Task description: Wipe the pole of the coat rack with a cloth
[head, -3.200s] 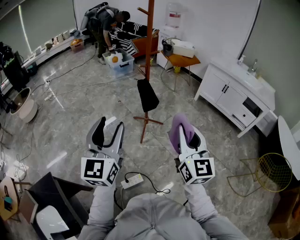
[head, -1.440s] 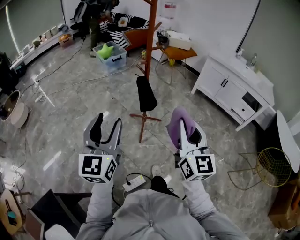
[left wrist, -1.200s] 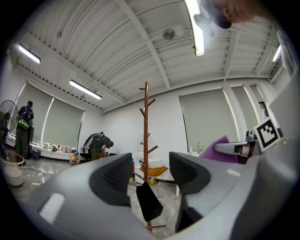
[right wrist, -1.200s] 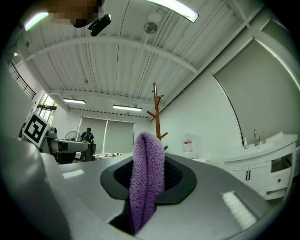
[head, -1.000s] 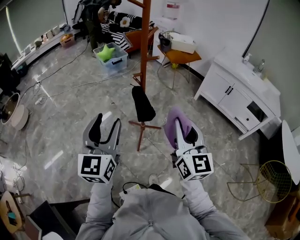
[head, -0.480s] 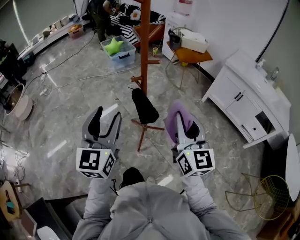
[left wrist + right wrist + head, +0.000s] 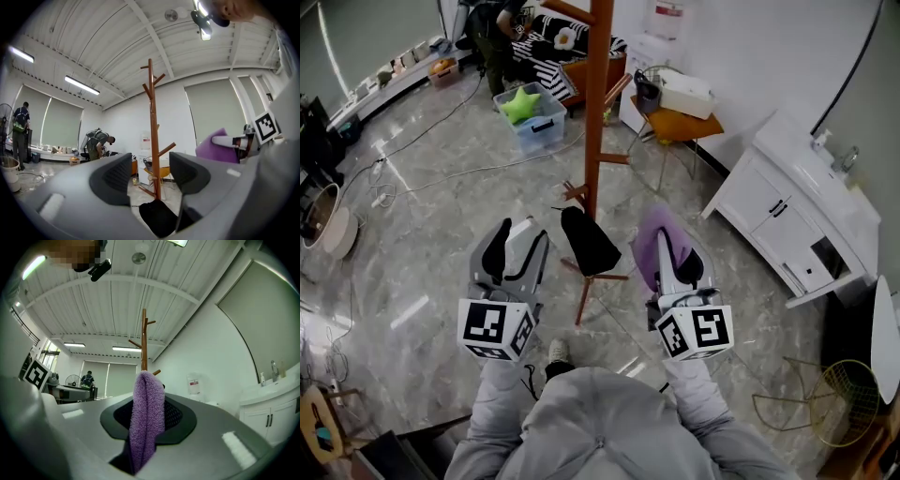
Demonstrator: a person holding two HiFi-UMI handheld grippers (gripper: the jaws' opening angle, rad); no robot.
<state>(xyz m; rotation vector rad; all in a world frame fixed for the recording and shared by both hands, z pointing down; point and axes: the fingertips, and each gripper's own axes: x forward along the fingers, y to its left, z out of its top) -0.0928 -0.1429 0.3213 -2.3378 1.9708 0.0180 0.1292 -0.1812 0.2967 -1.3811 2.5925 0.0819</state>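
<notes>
**Cloth clamped in right gripper, pole ahead of both**

Cloth (image 7: 654,246), purple and folded, stands upright between the closed jaws of the right gripper (image 7: 667,255), its fold rising above them. In the right gripper view the cloth (image 7: 146,418) fills the slot of the gripper (image 7: 145,413). The coat rack's pole (image 7: 144,341) rises directly behind it, apart from it.

The left gripper (image 7: 520,246) has its jaws spread. Through its gap (image 7: 150,176) the pole (image 7: 153,140) shows farther off, not touched.

From the head view the brown pole (image 7: 598,103) stands on the floor (image 7: 422,253) ahead of the person, between the lines of the two grippers and beyond their tips. A black item (image 7: 588,241) hangs low on the rack, just above its legs, lying between the two grippers in that view.

A clear plastic bin (image 7: 534,127) near the far wall, left of the pole, holds a green star-shaped thing (image 7: 522,105). An orange side table (image 7: 689,122) right of the pole carries a white box. A gold wire basket (image 7: 820,398) sits at the floor's right edge; its contents cannot be made out.

Bare floor opens to the left of the rack's legs, crossed farther left by cables (image 7: 441,173). A white cabinet (image 7: 787,211) lines the right wall. A person (image 7: 497,28) bends over at the far left corner.
</notes>
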